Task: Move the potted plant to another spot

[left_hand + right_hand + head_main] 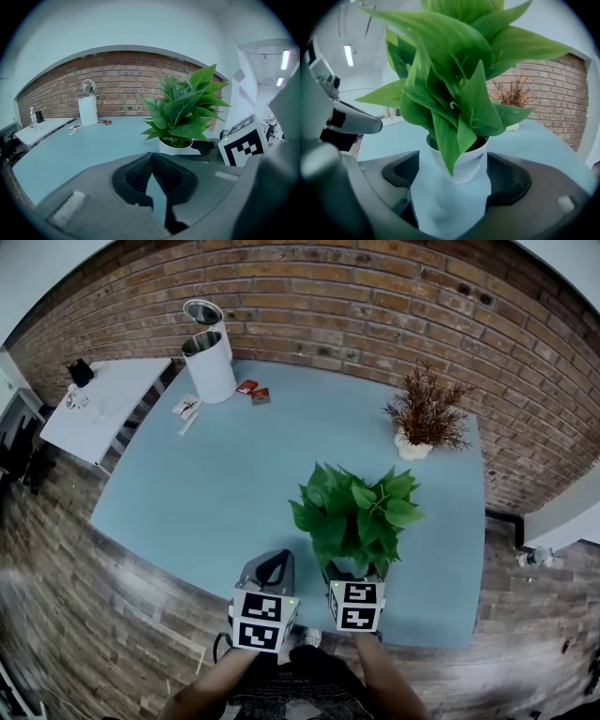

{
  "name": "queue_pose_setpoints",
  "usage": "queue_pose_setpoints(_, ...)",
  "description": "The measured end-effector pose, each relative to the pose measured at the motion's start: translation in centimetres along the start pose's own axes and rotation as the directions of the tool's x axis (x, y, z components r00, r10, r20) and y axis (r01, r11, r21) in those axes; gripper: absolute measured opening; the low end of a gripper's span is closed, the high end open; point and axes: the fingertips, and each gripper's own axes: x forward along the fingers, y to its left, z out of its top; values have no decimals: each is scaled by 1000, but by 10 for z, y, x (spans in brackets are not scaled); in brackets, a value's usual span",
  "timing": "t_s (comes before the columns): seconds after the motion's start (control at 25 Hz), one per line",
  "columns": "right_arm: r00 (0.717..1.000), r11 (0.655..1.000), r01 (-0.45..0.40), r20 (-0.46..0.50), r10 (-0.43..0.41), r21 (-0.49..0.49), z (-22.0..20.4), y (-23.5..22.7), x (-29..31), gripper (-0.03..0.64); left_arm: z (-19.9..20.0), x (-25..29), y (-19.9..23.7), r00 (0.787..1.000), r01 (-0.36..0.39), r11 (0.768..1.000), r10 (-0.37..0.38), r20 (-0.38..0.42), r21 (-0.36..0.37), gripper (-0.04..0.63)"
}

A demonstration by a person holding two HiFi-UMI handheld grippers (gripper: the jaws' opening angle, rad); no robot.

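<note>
A green leafy potted plant [356, 517] in a white pot [461, 161] stands on the blue table [216, 493] near its front edge. My right gripper [454, 174] is open, and the pot stands between its jaws. There is a gap between the pot and the left pad [407, 169], while the right pad [506, 179] is very close to the pot's side. In the head view the leaves hide the right gripper's [356, 576] tips. My left gripper [272, 570] hovers just left of the plant, shut and empty, pads together [151, 161]. The plant [183, 110] shows to its right.
A white cylindrical bin [208, 357] with a raised lid stands at the table's far left. Small packets [253, 390] and white items [187, 409] lie beside it. A dried reddish plant [427, 418] stands at the far right. A white side table [103, 404] is left. A brick wall is behind.
</note>
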Motion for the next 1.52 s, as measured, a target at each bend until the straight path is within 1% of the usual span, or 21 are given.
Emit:
queue_pose_setpoints(0.12, 1000, 1000, 20, -13, -20, 14, -4, -3, 6, 451, 3, 4, 4, 1000, 10, 1000, -10, 2, 2, -8)
queue_pose_setpoints(0.28, 999, 999, 41, -20, -41, 26, -5, -5, 15, 459, 0, 12, 12, 999, 40, 999, -40, -10, -3, -6)
queue_pose_setpoints(0.44, 996, 995, 88, -29, -86, 55, -9, -7, 24, 475, -3, 20, 21, 997, 76, 997, -76, -26, 6, -6)
queue_pose_setpoints(0.56, 991, 989, 132, -21, -130, 67, -3, -9, 30, 491, 0, 26, 24, 993, 113, 993, -112, -31, 22, -6)
queue_pose_setpoints(0.72, 987, 983, 159, 5, -160, 90, -7, -7, 41, 494, 2, 30, 32, 988, 149, 988, -147, -41, 46, -6)
queue_pose_setpoints(0.88, 980, 976, 198, -5, -199, 92, -11, -13, 42, 489, 3, 34, 42, 985, 167, 985, -166, -40, 48, -6)
queue_pose_setpoints(1.12, 977, 973, 213, -22, -212, 89, -7, -14, 38, 485, 6, 38, 43, 981, 191, 981, -189, -40, 47, -6)
queue_pose_setpoints(1.32, 980, 977, 200, -32, -198, 79, 0, 4, 47, 485, 10, 40, 54, 979, 202, 978, -201, -35, 43, -6)
queue_pose_setpoints(1.52, 983, 981, 182, -35, -180, 68, 4, 19, 58, 485, 10, 40, 69, 980, 196, 980, -195, -34, 35, -6)
